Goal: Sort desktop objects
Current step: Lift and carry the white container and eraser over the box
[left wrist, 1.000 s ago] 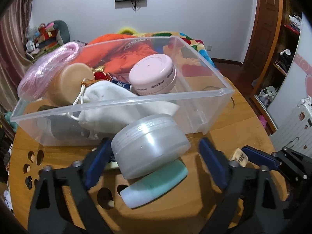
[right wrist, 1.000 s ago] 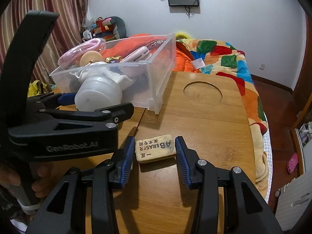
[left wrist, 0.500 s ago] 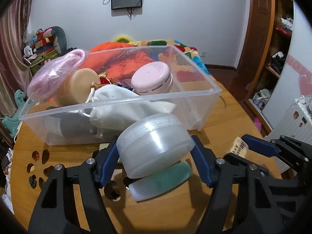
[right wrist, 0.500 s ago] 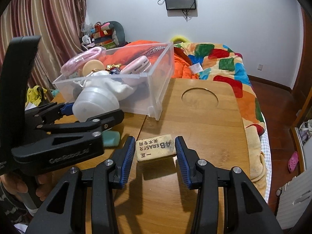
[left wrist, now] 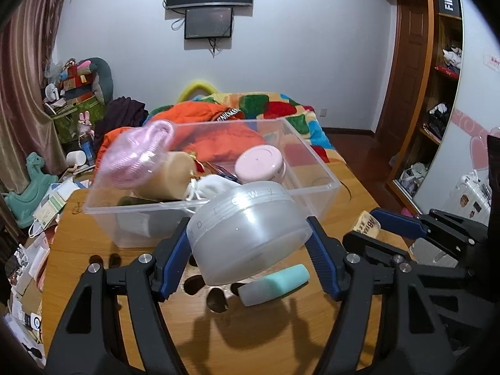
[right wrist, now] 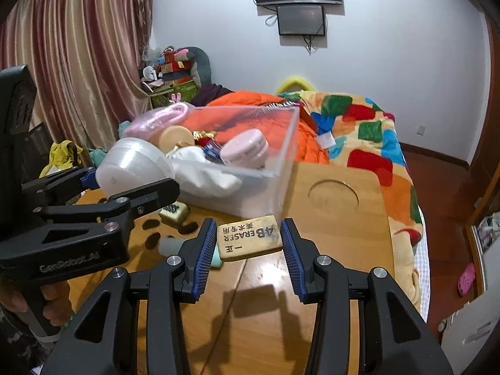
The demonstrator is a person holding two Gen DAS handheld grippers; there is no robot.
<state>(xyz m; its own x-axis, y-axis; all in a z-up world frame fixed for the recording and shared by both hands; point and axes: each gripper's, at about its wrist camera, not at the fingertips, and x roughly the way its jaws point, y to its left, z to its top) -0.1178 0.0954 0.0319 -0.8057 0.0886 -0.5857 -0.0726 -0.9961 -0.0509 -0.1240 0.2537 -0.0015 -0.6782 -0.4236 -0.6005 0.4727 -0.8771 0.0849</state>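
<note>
Two grippers are at work over the wooden desk [right wrist: 343, 250]. The left gripper [left wrist: 247, 243] is clamped on one frosted round jar [left wrist: 247, 234], lifted clear of the desk, tilted, just in front of the near wall of one clear plastic bin [left wrist: 315, 187]. The right gripper [right wrist: 248, 247] has its jaws set either side of one yellowed eraser [right wrist: 248, 237] printed "4B ERASER"; whether the pads press it or only flank it cannot be told. The bin holds, counted: one pink-lidded jar [left wrist: 259, 164], one tan round item [left wrist: 168, 175], one white drawstring pouch [left wrist: 215, 187], one pink coil in a clear bag [left wrist: 137, 153] and a small red-and-gold trinket, partly hidden. Loose on the desk lie one mint-capped tube [left wrist: 275, 284] beneath the held jar and one mahjong tile [right wrist: 175, 214]. A patchwork bed [right wrist: 368, 137] stands beyond.
</note>
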